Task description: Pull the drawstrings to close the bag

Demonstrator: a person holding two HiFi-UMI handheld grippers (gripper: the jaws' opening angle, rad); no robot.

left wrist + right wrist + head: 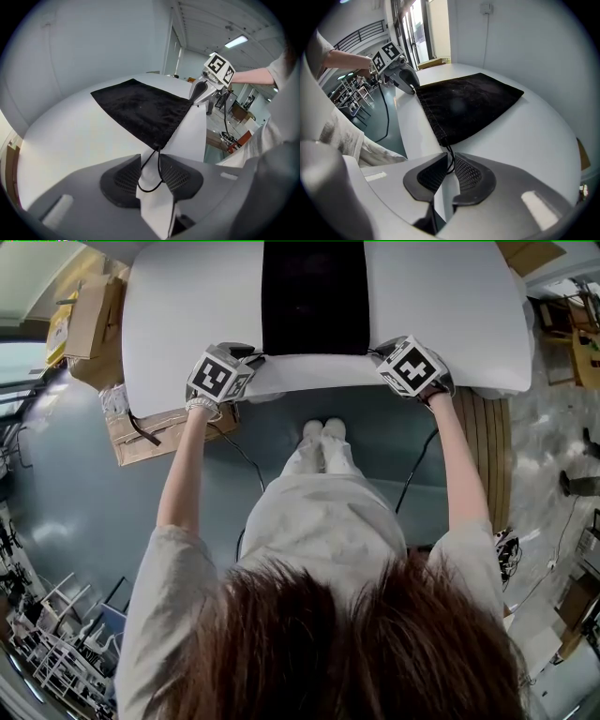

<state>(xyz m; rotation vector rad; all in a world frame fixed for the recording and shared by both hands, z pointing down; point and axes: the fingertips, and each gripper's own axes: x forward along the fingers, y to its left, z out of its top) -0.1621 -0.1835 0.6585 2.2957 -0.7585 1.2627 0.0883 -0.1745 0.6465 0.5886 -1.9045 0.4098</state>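
Observation:
A flat black drawstring bag [314, 296] lies on the white table [450, 306], its mouth at the near edge. My left gripper [246, 360] is at the bag's near left corner. In the left gripper view its jaws [150, 159] stand apart with the thin black drawstring loop [149, 191] lying loose between the pads. My right gripper [380, 351] is at the near right corner. Its jaws [451, 158] are nearly together, and the other drawstring [449, 150] runs into the narrow gap, with bare table still showing between the pads. Each gripper view shows the other gripper [199, 91] [410, 84] across the bag [140, 110] [466, 105].
The person stands at the table's curved near edge [319, 381]. Cardboard boxes [89, 315] [150, 432] sit on the floor at the left. A wooden slatted piece [487, 446] stands at the right. Cables [412, 474] hang from the grippers to the floor.

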